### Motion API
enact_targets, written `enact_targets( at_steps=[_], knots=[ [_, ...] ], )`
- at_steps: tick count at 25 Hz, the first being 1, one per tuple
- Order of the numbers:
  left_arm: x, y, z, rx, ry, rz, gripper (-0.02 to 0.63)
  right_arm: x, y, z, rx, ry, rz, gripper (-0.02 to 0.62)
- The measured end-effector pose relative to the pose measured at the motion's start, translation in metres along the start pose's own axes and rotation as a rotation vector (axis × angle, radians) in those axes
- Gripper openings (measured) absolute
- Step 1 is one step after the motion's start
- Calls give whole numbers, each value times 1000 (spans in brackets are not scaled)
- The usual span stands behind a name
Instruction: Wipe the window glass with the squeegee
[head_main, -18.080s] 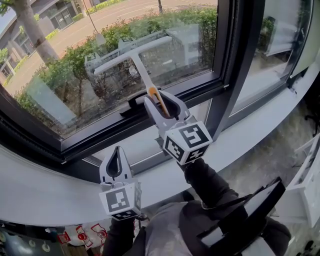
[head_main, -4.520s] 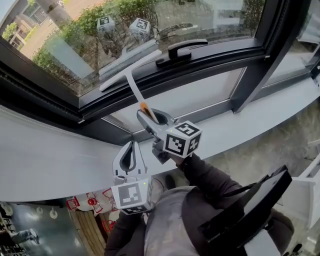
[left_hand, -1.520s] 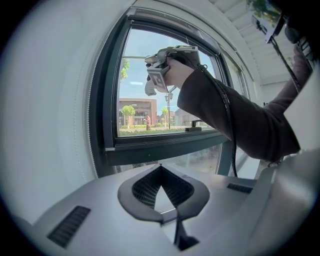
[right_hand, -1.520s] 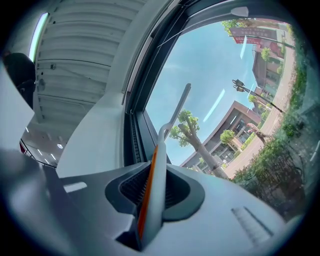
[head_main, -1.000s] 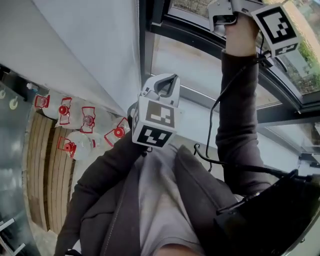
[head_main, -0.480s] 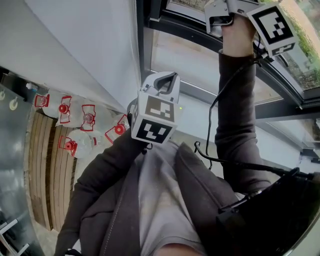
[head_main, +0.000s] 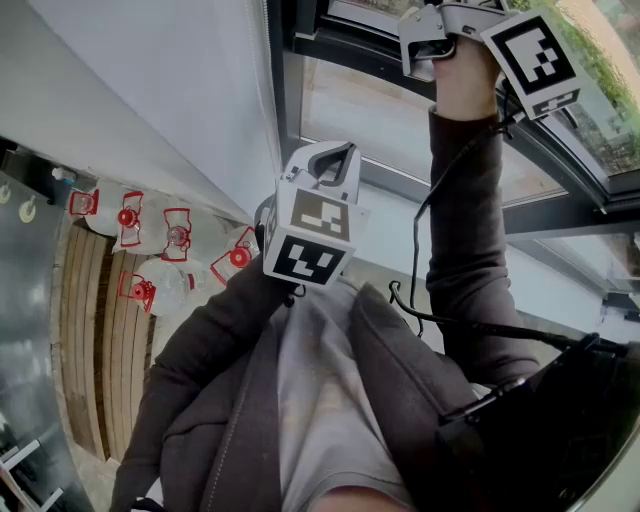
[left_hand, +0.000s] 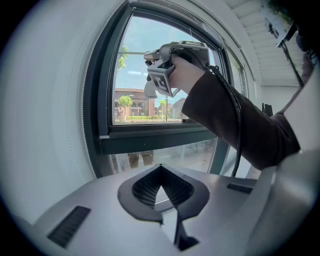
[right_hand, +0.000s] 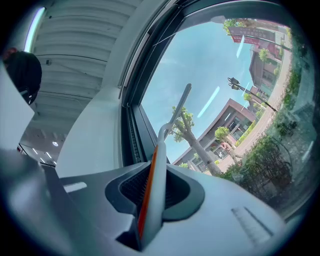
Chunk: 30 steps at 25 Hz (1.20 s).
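My right gripper (right_hand: 157, 152) is shut on the squeegee's white handle with the orange stripe (right_hand: 152, 190). The handle runs up to the blade (right_hand: 180, 106), which lies against the window glass (right_hand: 225, 70) close to the dark left frame (right_hand: 131, 125). In the head view the right gripper (head_main: 428, 40) is raised high on an outstretched arm, and the squeegee is out of frame. My left gripper (head_main: 335, 160) is held near the chest, jaws shut with nothing between them. From the left gripper (left_hand: 160, 167) I see the right gripper (left_hand: 167, 62) up at the pane (left_hand: 140, 75).
Several clear water bottles with red handles (head_main: 150, 250) stand on the wooden floor at the left. The pale sill (head_main: 390, 240) and dark window frame (head_main: 290, 70) lie ahead. A black cable (head_main: 425, 260) hangs along the right sleeve. A black pack (head_main: 560, 420) sits bottom right.
The raised right gripper has shifted slightly left along the window. The left gripper has hardly moved. Several seconds earlier the squeegee was low on the pane near the sill.
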<state>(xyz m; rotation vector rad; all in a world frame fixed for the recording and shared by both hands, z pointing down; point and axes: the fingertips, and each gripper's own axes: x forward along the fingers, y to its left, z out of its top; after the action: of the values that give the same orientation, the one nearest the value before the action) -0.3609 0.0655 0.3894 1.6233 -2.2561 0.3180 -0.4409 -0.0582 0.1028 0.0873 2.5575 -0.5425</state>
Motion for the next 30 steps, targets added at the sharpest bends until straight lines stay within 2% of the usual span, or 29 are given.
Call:
enact_targets(
  at_steps=[10, 12, 14, 16, 18, 30],
  knots=[
    [3, 1, 7, -1, -2, 9, 0, -4, -4, -5, 7, 1, -7, 55],
    [6, 3, 7, 13, -19, 4, 0, -7, -6, -1, -25, -23, -12, 55],
    [7, 3, -1, 12, -15, 1, 0, -16, -14, -5, -65, -20, -60, 55],
    [2, -3, -11, -9, 12, 3, 0, -25, -17, -19, -21, 12, -75, 55],
    [0, -6, -11, -21, 24, 4, 0, -24, -13, -25, 32, 25, -41, 55],
    [5, -8, -7, -24, 27, -10, 0, -30, -18, -36, 49, 45, -47, 55]
  ],
)
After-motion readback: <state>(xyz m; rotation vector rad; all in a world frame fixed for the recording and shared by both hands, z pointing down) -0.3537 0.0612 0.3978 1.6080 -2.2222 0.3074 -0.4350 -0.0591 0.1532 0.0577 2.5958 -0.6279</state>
